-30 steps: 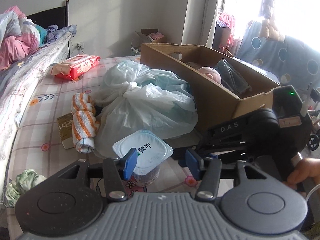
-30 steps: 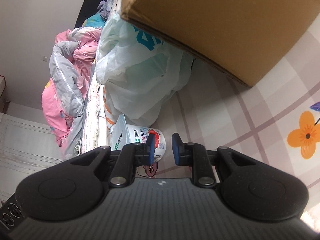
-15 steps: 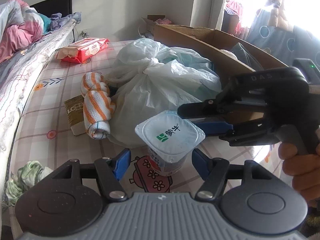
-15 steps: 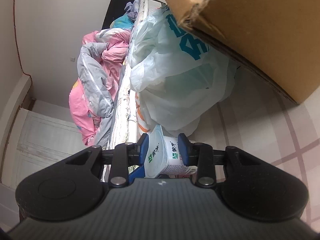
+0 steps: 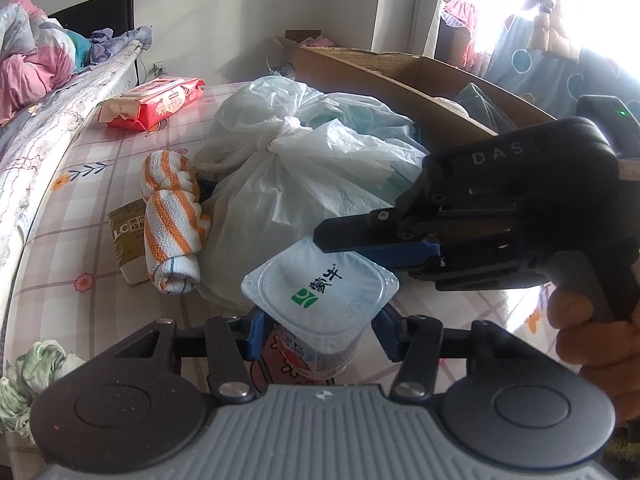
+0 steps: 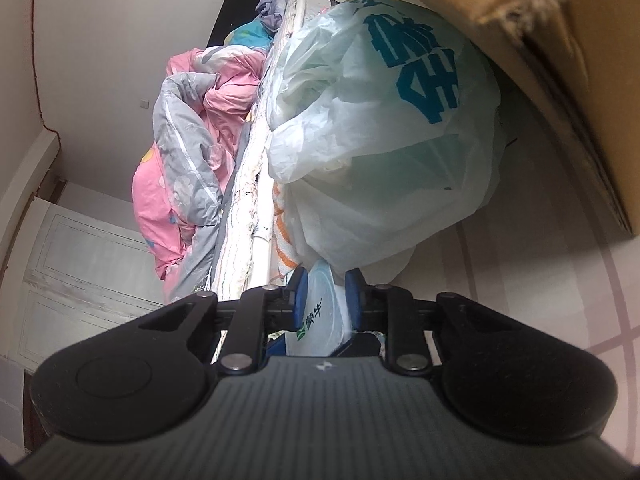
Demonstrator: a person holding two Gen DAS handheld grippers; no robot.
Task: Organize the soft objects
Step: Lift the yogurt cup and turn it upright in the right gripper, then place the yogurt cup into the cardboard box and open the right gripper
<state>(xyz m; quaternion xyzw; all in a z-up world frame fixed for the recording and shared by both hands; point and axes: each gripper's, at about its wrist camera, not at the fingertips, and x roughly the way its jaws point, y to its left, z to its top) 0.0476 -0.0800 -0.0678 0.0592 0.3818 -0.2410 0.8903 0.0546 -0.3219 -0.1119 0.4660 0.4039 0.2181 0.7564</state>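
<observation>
**A:** What does the left wrist view show?

**B:** A yogurt cup (image 5: pixel 320 304) with a white foil lid stands upright on a checked tablecloth (image 5: pixel 96 248), directly ahead of the left gripper (image 5: pixel 320 330). Its blue fingers (image 5: pixel 256 330) sit spread on either side of the cup body, under the lid rim. I cannot tell whether they touch it. The right gripper (image 5: pixel 332 240) reaches in from the right, held sideways. Its fingers bracket the lid from above and below.

**A:** And around the cup?

**B:** Just behind it lies a knotted white plastic bag (image 5: pixel 296 176). A rolled orange-striped towel (image 5: pixel 172 216) lies to the bag's left, resting on a small brown pack (image 5: pixel 124 240). An open cardboard box (image 5: pixel 404 80) stands behind the bag. A red wipes pack (image 5: pixel 156 104) is well back on the left.

**A:** The right wrist view?

**B:** It is rolled on its side. The lid edge of the yogurt cup (image 6: pixel 320 312) sits between the right gripper's (image 6: pixel 326 300) fingers, which are narrowed close about it. It looks pinched, though contact is not certain. The plastic bag (image 6: pixel 384 136) and cardboard box (image 6: pixel 560 40) fill the space beyond.

**A:** Which hand is better placed?

**B:** Both are at the cup. The left gripper straddles the body across its upright axis, probably the steadier hold.
</observation>
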